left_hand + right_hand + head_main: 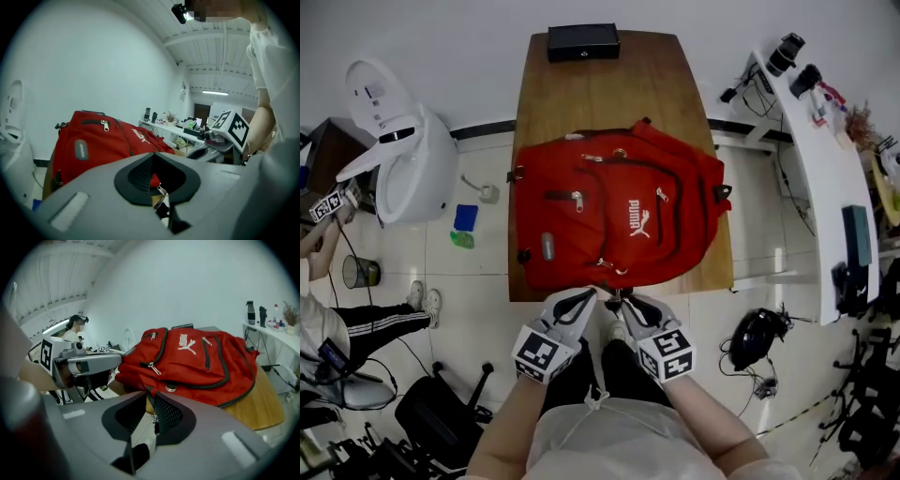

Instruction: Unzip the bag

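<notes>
Where the red bag (609,220) lies flat on the wooden table (600,89), it fills the near half from side edge to side edge. Its near hem sits at the table's near edge. Bare wood runs beyond it up to the black box (583,42) at the far end. A white bench (811,159) stands well apart on the right.

Your left gripper (584,298) and right gripper (630,305) come in at the hem's middle, tips just beside each other.
- Left: jaws closed on red bag cloth, with a metal zip pull (161,191) dangling just under the pinch.
- Right: jaws pinched on the dark-trimmed hem with only a thin slit between the pads. Exactly which part it bites is hard to make out.

From the head view, the gripper bodies cover the pinch point itself.
</notes>
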A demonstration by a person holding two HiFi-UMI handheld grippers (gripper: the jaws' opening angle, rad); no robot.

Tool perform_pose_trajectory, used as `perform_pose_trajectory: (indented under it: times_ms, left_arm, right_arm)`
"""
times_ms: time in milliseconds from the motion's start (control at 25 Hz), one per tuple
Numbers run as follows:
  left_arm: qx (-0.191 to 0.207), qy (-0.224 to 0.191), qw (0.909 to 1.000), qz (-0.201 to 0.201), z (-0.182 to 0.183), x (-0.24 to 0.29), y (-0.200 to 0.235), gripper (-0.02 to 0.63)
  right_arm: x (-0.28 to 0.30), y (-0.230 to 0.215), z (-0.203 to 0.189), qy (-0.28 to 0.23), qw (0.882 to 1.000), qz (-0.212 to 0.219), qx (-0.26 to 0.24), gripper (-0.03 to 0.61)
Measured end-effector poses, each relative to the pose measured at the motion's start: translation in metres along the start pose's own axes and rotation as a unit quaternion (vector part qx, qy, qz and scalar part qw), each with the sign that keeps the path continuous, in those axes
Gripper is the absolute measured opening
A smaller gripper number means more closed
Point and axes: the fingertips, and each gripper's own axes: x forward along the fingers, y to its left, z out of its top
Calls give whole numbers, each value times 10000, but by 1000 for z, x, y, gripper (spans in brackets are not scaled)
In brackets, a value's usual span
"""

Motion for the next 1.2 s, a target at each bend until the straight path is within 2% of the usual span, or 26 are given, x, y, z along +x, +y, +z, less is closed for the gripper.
perform_pose_trajectory:
  times_ms: [80, 240, 320, 480, 560, 640, 920, 1200]
  left_arm:
    - [-16, 81, 9999, -90, -9, 13, 5, 8]
    - [213, 327, 9990, -239, -28, 34, 10, 8]
    - [243, 435, 9983, -306, -37, 42, 10, 8]
    - [204, 622, 9973, -340, -51, 49, 13, 8]
    - [183, 721, 9966, -346, -57, 51, 15, 8]
    - [159, 809, 9959, -375, -62, 52, 15, 8]
    - [-36, 1053, 9939, -319, -75, 56, 18, 8]
    - [-261, 1162, 9926, -236, -79, 63, 20, 8]
  right_arm:
    - [15, 0, -12, 262, 9995, 79, 153, 54]
    - [36, -3, -36, 672, 9968, 140, 398, 87]
    - [42, -7, -44, 789, 9957, 101, 465, 109]
    - [50, -10, -46, 869, 9953, -7, 434, 106]
    - [53, -12, -45, 898, 9950, -121, 431, 93]
    - [55, -16, -44, 918, 9946, -245, 416, 34]
    - [52, -21, -47, 1028, 9936, -82, 456, 11]
    - [39, -29, -47, 1237, 9923, 57, 9, 9]
